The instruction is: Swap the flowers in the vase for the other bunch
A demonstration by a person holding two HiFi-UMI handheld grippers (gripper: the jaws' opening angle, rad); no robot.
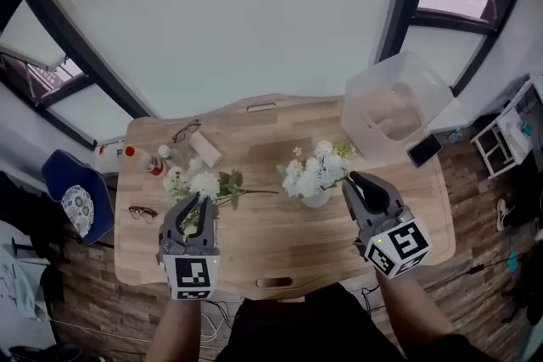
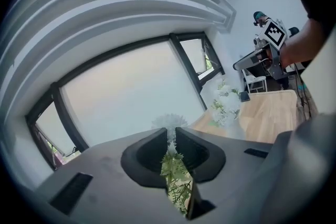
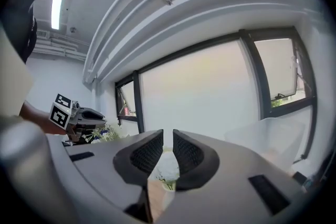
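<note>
Head view has the left claw (image 1: 197,204) almost closed. In the left gripper view, green sprigs of the other bunch (image 1: 204,184) fill the slit, so I'd say it's pinching them. The white heads sit just past its tips. The vase (image 1: 316,200) with its flowers (image 1: 312,169) stands on the tabletop (image 1: 280,246), just ahead and left of the right claw (image 1: 355,180), which is only a crack open and empty. My take: spread that claw wider, come in low on the stems right above the rim, then pull straight up so the vase doesn't tip.
</note>
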